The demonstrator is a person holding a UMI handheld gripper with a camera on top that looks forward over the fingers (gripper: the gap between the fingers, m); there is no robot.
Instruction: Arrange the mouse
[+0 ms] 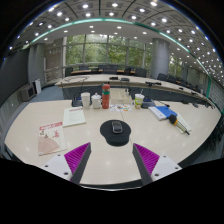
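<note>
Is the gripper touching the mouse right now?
Apart. The gripper view shows the mouse on its round black mouse pad, beyond the open gripper, with bare table between them.

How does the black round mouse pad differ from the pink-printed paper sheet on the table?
The black round mouse pad is dark and circular; the pink-printed paper sheet is pale and rectangular. The pad carries a dark computer mouse just ahead of the open gripper; the sheet lies off to one side, bare. Both lie flat on the white table.
</note>
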